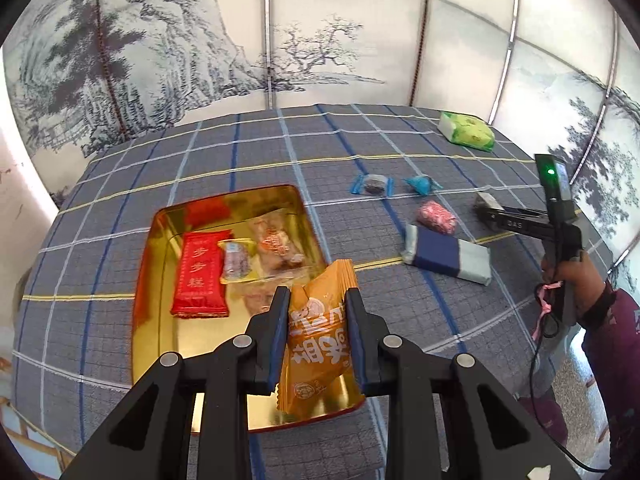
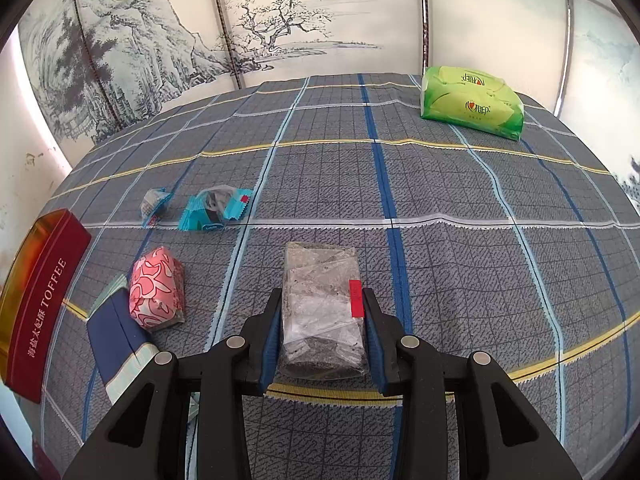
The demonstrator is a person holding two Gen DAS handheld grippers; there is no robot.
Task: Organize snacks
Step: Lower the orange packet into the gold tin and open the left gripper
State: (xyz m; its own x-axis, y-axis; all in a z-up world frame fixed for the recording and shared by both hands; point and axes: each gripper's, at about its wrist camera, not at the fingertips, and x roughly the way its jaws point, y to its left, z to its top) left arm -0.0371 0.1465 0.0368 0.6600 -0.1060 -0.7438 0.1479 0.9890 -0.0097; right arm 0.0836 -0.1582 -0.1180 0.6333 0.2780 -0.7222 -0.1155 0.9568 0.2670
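1. Orange snack packet (image 1: 316,344): clamped in the left gripper (image 1: 318,344), above the gold tin (image 1: 148,320).
2. Clear wrapped bar (image 2: 322,312): grasped by the right gripper (image 2: 322,336), lying on the checked worktop (image 2: 460,260).

Behind your worktop (image 2: 460,184) stands a folding screen (image 2: 168,52) of pale panels, ink-painted with cliffs, pines and a bare tree. A grey plaid cloth (image 1: 224,152) with blue, white and yellow lines covers the surface. Speckled floor (image 1: 576,384) shows at right. Even daylight.
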